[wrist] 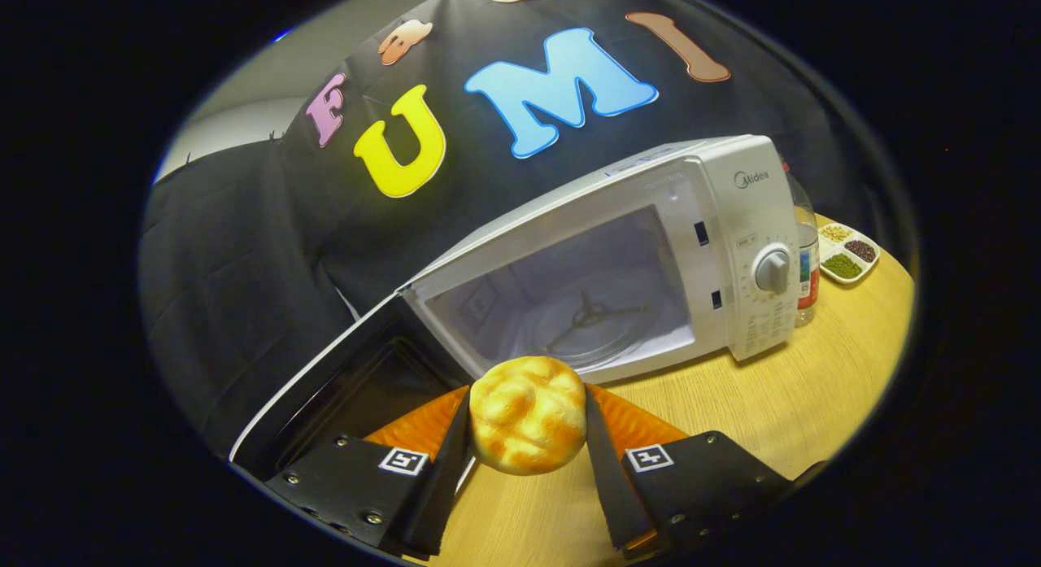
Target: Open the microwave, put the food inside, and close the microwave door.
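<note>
1. Microwave door (341,380): swung fully open to the left of the oven, its dark inner face turned toward me, its near end close beside my left finger.
2. My gripper (527,425): both black fingers (443,469) press against the sides of the bun, one on each flank, so my tongs are clamped on it. Orange finger backing shows behind each pad.
3. Bun (529,415): round, golden and crusty, held between my fingers above the wooden table (781,404), just in front of the oven's open mouth and not yet inside.
4. Microwave (634,250): white, standing on the table beyond the bun. Its cavity is open and lit; the glass turntable (590,319) with its three-armed hub lies on the cavity floor.
5. Control panel (760,250): on the right of the cavity, with one round dial (773,270).
6. Bottle (805,250): clear, upright, just behind the microwave's right side, partly hidden by it.
7. Divided dish (848,254): white, far right on the table, holding separate portions of pale, dark and green grains.
</note>
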Demonstrator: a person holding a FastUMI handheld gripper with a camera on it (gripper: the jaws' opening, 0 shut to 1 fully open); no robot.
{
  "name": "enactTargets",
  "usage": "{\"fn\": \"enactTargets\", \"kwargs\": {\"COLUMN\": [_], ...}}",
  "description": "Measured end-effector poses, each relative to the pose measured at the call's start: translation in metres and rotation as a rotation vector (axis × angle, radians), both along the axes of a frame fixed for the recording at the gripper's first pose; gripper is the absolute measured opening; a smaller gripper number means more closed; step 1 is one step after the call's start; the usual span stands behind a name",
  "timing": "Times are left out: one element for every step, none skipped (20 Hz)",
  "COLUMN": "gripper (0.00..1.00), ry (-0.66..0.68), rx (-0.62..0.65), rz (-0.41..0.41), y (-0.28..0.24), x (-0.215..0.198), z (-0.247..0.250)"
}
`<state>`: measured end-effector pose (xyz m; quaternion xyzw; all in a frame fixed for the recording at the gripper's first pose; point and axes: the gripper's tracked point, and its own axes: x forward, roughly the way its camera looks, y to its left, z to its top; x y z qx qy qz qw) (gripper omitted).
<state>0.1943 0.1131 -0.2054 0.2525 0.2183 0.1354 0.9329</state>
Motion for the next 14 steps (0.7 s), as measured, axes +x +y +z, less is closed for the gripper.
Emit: {"fn": "enactTargets", "kwargs": {"gripper": [0.73, 0.73, 0.73, 0.74, 0.74, 0.73, 0.74, 0.73, 0.73, 0.73, 0.73, 0.73, 0.73, 0.74], "ry": [-0.01, -0.009, -0.009, -0.014, -0.029, -0.044, -0.051, -0.048, -0.039, -0.031, -0.026, -0.025, -0.021, -0.019], "rx": [0.006, 0.017, 0.028, 0.037, 0.047, 0.053, 0.061, 0.068, 0.073, 0.076, 0.077, 0.073, 0.063, 0.055], "rz": [-0.01, -0.015, -0.023, -0.039, -0.055, -0.074, -0.089, -0.1, -0.107, -0.115, -0.122, -0.127, -0.13, -0.132], "y": [0.002, 0.005, 0.007, 0.007, 0.005, 0.003, 0.003, 0.003, 0.004, 0.005, 0.005, 0.005, 0.006, 0.006], "x": [0.01, 0.019, 0.028, 0.038, 0.048, 0.057, 0.064, 0.073, 0.079, 0.085, 0.09, 0.1, 0.106, 0.114], "z": [-0.001, -0.005, -0.009, -0.012, -0.016, -0.017, -0.021, -0.026, -0.03, -0.035, -0.04, -0.045, -0.05, -0.054]}}
